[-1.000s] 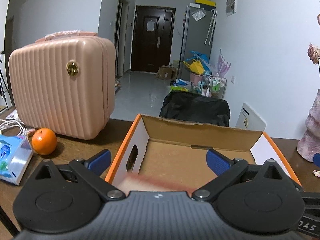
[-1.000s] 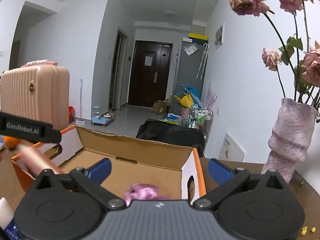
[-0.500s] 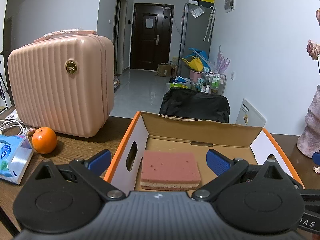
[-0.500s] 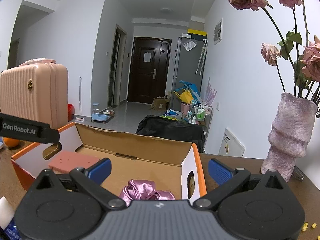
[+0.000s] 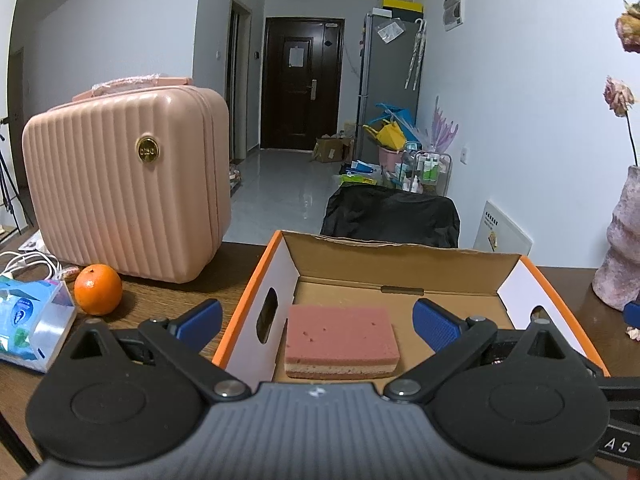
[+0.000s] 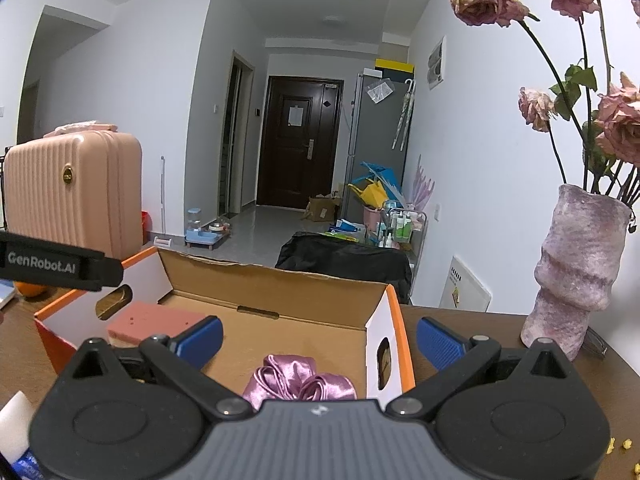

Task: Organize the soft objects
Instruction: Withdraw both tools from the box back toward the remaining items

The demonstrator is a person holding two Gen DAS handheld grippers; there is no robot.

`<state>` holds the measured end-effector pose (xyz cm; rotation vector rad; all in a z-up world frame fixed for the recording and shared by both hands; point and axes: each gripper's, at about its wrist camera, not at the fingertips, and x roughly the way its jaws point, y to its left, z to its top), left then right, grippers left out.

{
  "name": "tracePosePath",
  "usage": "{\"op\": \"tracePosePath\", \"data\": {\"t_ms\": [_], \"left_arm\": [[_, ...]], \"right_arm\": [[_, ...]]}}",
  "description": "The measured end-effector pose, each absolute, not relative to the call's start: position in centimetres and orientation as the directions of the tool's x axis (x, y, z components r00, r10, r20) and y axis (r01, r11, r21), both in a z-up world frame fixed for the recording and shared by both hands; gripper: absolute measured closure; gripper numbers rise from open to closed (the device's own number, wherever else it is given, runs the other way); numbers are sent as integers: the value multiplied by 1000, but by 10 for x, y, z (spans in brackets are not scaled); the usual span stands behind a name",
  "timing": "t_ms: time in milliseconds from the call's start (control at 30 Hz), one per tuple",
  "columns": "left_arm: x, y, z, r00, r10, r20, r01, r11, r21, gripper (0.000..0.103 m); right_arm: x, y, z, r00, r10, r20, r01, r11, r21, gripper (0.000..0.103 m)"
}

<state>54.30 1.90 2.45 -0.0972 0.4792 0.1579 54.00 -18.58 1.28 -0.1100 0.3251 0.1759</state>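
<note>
A pink sponge lies flat on the floor of the open cardboard box, near its left wall. My left gripper hovers open above the box's near side, nothing between its fingers. In the right wrist view the same sponge rests at the box's left end, and a shiny purple satin scrunchie lies in the box just ahead of my right gripper, which is open and empty. The left gripper's strap crosses that view at the left edge.
A pink hard-shell case stands at the left on the wooden table, with an orange and a tissue pack before it. A purple vase with dried roses stands to the right of the box.
The sponge dropped from my left gripper into the box and came to rest flat. Both grippers have lifted and drawn back a little; the scrunchie shows more fully.
</note>
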Motion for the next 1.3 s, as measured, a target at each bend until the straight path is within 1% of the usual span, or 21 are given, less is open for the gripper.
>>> {"op": "tracePosePath", "data": {"t_ms": [500, 1300], "left_arm": [[500, 12, 28, 890, 125, -438, -147, 989, -18, 0], [425, 15, 25, 891, 133, -435, -145, 989, 7, 0]], "right_arm": [[500, -192, 15, 931, 160, -327, -187, 981, -53, 0], [428, -197, 9, 921, 171, -350, -189, 982, -16, 0]]}}
